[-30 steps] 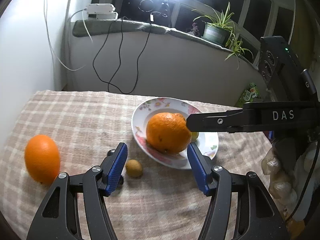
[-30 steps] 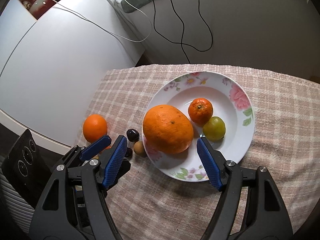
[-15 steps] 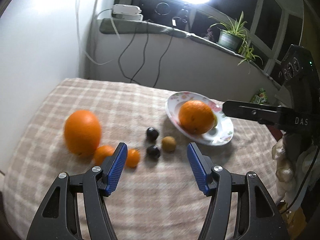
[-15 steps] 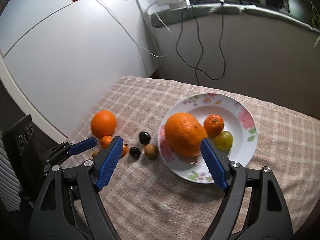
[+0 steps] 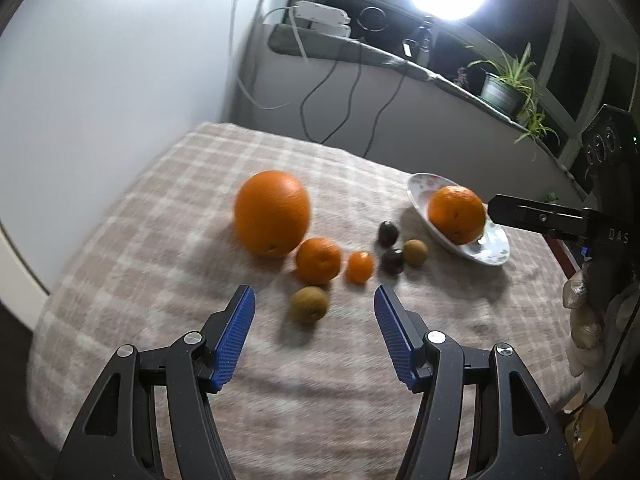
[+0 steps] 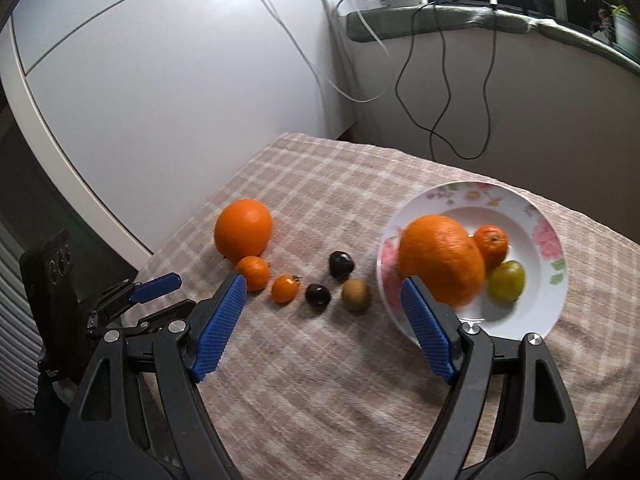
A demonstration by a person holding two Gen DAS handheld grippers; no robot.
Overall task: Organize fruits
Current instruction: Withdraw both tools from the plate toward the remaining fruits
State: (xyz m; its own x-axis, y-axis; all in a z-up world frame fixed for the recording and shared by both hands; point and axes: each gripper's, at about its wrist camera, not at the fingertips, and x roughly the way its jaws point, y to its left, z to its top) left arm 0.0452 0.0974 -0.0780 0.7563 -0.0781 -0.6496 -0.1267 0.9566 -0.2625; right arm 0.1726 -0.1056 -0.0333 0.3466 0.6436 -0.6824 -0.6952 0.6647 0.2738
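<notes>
A flowered plate point(image 6: 552, 240) holds a big orange point(image 6: 440, 260), a mandarin point(image 6: 491, 244) and a green plum point(image 6: 506, 280). My right gripper point(image 6: 323, 280) is open above the cloth, just in front of the plate, with nothing between its fingers. Left of the plate lie a large orange point(image 5: 272, 212), a mandarin point(image 5: 319, 260), a small orange fruit point(image 5: 359, 267), two dark plums point(image 5: 388, 233), a kiwi point(image 5: 415, 252) and a nearer kiwi point(image 5: 309, 303). My left gripper point(image 5: 314, 290) is open, hovering short of the nearer kiwi.
A checked cloth point(image 6: 320, 380) covers the small table. A white cabinet point(image 6: 160, 80) stands close on the left. Behind are a wall with hanging cables point(image 6: 440, 80) and a sill with potted plants point(image 5: 504, 88). The table's right edge drops off past the plate.
Both grippers have pulled back from the plate. The left one swung left, bringing the loose fruits into view. The right jaws widened away from the big orange.
</notes>
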